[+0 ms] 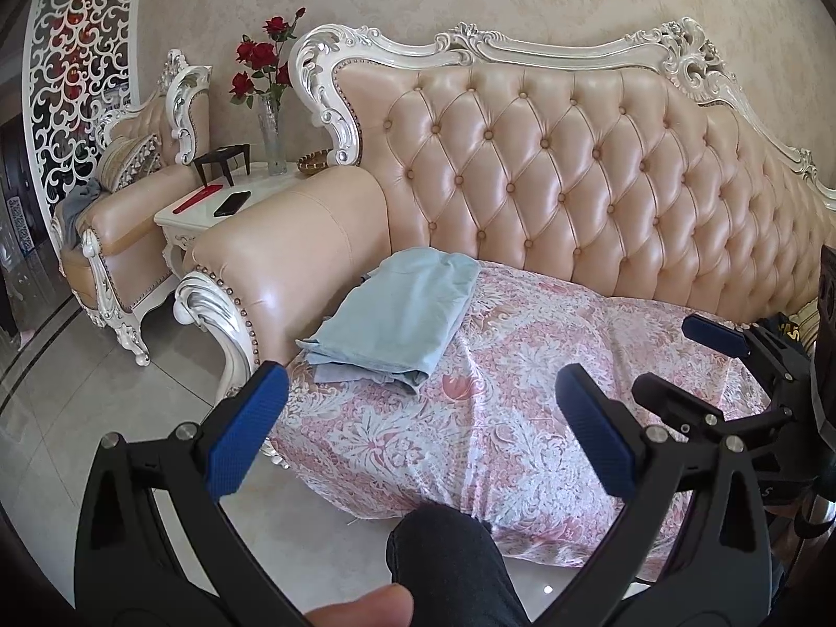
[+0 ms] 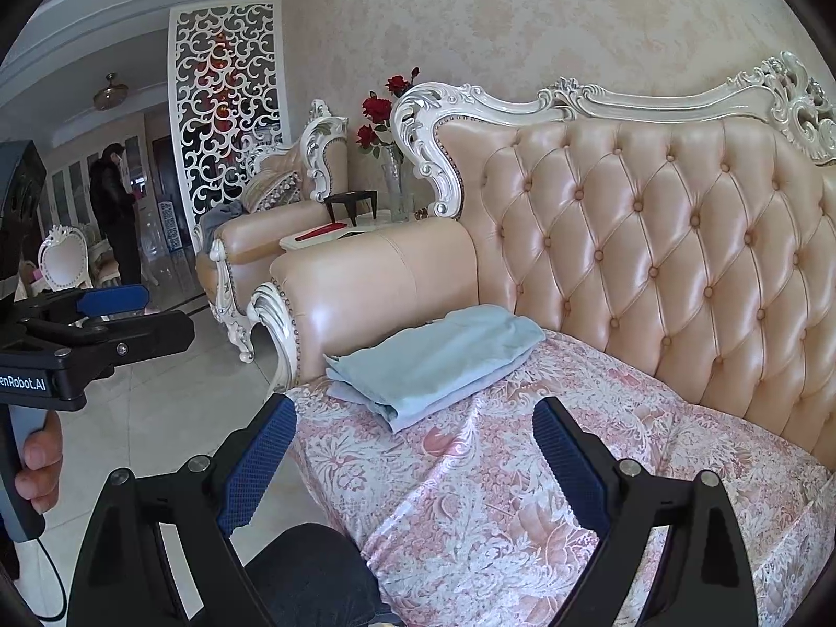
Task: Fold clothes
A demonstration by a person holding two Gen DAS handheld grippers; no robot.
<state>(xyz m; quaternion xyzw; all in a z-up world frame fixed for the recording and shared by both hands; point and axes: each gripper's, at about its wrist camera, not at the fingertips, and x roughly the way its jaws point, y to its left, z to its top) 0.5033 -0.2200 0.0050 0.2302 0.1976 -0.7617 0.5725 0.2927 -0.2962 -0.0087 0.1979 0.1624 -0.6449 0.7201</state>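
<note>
A folded light blue garment [image 1: 402, 313] [image 2: 439, 355] lies flat at the left end of the sofa seat, against the armrest [image 1: 292, 245] [image 2: 376, 292], with a greyish layer showing under its front edge. A pink floral cover [image 1: 522, 397] [image 2: 522, 470] is spread over the seat. My left gripper [image 1: 423, 428] [image 2: 136, 316] hovers open in front of the seat, holding nothing. My right gripper [image 2: 413, 462] [image 1: 689, 366] is also open and empty, to the right of the left one. Neither touches the garment.
A knee in dark trousers [image 1: 449, 559] [image 2: 308, 575] rests against the seat front. Left of the sofa stand a white side table [image 1: 177, 219] with a phone [image 1: 232, 204] and a vase of red roses [image 1: 271, 130], then an armchair [image 1: 130, 219]. A person [image 2: 112, 209] stands far back.
</note>
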